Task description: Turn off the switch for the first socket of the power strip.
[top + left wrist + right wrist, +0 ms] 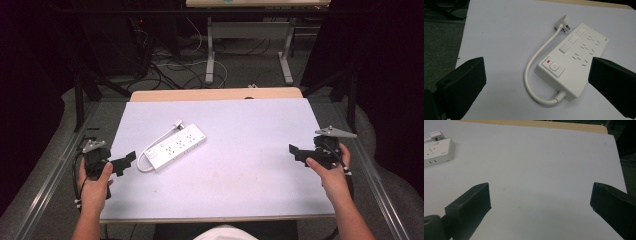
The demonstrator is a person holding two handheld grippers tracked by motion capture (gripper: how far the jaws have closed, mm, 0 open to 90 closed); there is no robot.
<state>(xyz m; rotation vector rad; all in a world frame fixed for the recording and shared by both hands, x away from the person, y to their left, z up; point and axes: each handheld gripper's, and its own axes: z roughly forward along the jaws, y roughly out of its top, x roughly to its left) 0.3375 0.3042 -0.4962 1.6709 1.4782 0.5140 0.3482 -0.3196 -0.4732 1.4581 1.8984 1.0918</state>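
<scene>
The white plastic power strip (177, 145), with its short white cord (152, 145) looped back to a white plug (178, 123) at its far end, lies untouched on the pale lilac-white surface (250, 170), left of centre, its long axis running from about 7 o'clock to 1 o'clock in the high view. The left hand-held gripper (131, 159) sits at the surface's 9 o'clock edge, jaws spread wide and empty, aimed at the strip's switch end; in the left gripper view the strip (574, 60) lies between the two black jaws but beyond them, with the round power button (554, 66) and a small red mark beside it facing up. The right hand-held gripper (292, 150) rests at 3 o'clock, likewise released, well apart from the strip.

This looks like the approach step, before any contact. The next move would likely call for the left gripper to advance toward 2 o'clock and either straddle the strip's body or pick up the plug, with the right gripper crossing over to steady it.

The surface is a bare sheet laid over a wooden tabletop whose edge (215, 94) shows at 12 o'clock. Beyond it, a grey floor carries tangled cables (175, 70) and the metal legs of another desk (210, 50); the surroundings are dark.
</scene>
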